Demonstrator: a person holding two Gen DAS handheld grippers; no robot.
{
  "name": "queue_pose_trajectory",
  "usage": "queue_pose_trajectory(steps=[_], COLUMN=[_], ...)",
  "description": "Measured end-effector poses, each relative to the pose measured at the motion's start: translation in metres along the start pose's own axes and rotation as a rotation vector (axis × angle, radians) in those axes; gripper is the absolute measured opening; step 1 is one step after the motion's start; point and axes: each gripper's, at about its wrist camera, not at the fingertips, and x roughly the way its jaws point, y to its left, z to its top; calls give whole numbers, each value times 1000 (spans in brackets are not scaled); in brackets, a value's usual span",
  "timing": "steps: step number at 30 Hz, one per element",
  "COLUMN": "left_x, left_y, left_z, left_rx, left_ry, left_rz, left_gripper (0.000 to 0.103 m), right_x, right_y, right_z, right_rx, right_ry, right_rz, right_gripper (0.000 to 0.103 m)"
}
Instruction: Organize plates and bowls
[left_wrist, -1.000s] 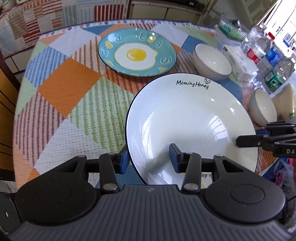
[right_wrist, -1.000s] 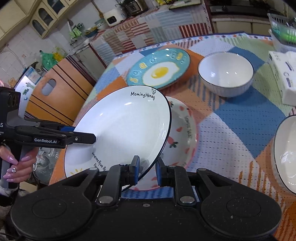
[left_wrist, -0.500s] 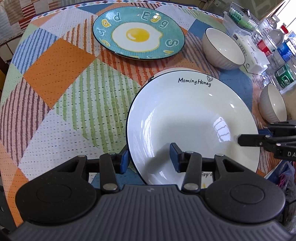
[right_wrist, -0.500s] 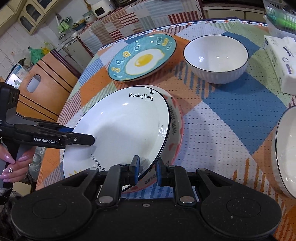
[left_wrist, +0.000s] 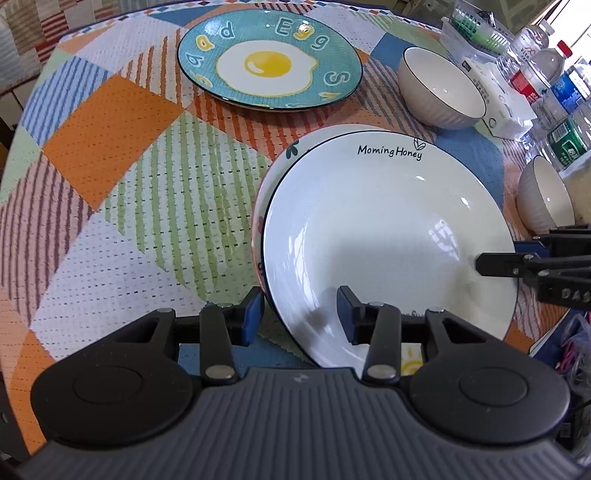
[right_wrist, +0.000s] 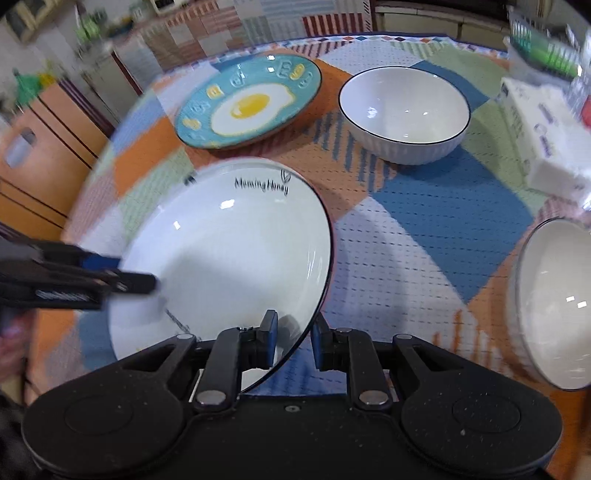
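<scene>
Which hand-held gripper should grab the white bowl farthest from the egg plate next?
Right, probably. That bowl sits just beside the right hand-held gripper. For the left hand-held gripper, it lies beyond the white plate that both are holding.

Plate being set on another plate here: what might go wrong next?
The right tool is opening its jaws on the rim of the Morning Honey plate; if that is not yet seated on the patterned plate beneath, it may drop and chip.
It sits off-centre, the lower rim showing on one side, so it may rock.
</scene>
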Motion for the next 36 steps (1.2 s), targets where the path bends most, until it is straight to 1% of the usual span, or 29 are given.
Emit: queue_pose_trajectory(steps=[3,6,9,12,14,17,20,22,25,28,31,33,36], left_x=[-6,-18,-32,-45,-54,-70,-85,-92,-103,-114,-125,-133,-146], left_y=[3,4,0,-3,-6,-10,-12,-14,-18,-20,-19,-16,-9], left_z=[-4,-7,-8,-9,-9,-12,-19,-23,-25,-25,-18,-10,6], left_rx=[-16,-25,-8,3,12,36,37,39,46,45,45,58,66], left_ry=[-15,-37,-66,-84,-99,-125,-151,-163,-182,-208,-220,-238,-274], left_rz=[-12,-35,-32,-36,-28,2,17,29,34,34,44,62,101], left_gripper=[41,41,41,41,41,41,41,41,41,42,48,52,59], right_x=[1,6,9,8,2,-20,-49,-70,-94,-113,-123,-127,-133], right_y=[9,19,22,35,40,45,53,58,67,76,83,88,92], right_z=[-3,-6,-6,-8,-8,-5,-4,-6,-6,-4,1,6,19], right_rx=[-38,-90,-109,-206,-238,-248,-263,-280,-302,-333,-348,-379,-412], right_ry=[-12,-16,-30,-51,-61,-94,-149,-200,-258,-323,-357,-380,-432], right_rz=[-44,-111,-142,-207,-226,-199,-169,-133,-88,-70,-43,-32,-13], right_gripper=[29,33,33,33,33,33,33,33,37,45,51,63,67])
